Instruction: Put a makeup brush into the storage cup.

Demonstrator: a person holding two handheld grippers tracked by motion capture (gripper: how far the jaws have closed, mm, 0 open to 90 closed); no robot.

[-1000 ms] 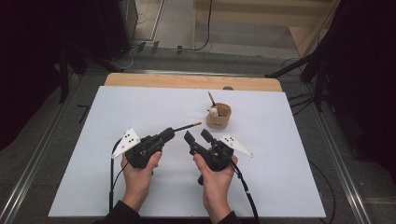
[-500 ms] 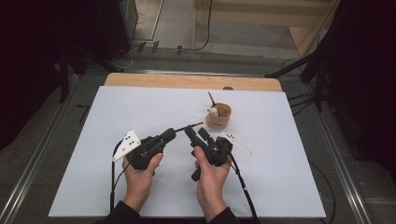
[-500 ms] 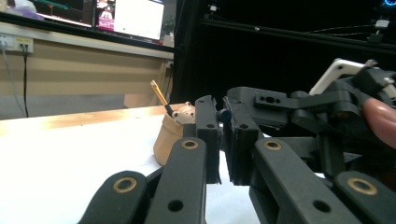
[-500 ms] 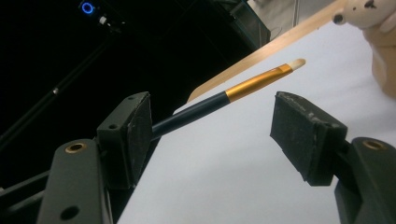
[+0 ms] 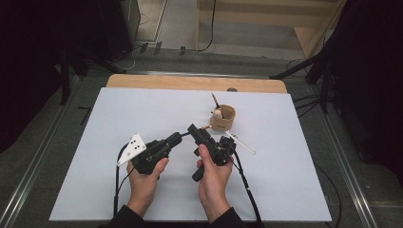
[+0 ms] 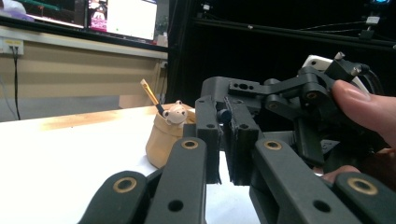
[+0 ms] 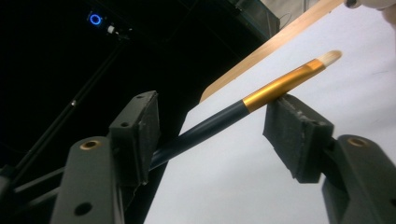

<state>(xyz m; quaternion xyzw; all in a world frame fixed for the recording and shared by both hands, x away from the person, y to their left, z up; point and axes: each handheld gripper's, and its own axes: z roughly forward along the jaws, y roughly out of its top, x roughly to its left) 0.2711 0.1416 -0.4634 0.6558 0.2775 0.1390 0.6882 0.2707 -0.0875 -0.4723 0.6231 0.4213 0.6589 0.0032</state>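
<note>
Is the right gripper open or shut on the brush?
Open. In the right gripper view the right gripper has its pads wide apart, the brush lying across the gap, not clamped.

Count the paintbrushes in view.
2. One dark-handled, gold-ferruled paintbrush is held by the left gripper between the right gripper's open jaws; another paintbrush stands in the tan cup, which may hide more.

Glossy brush handle, gold metal ferrule
</note>
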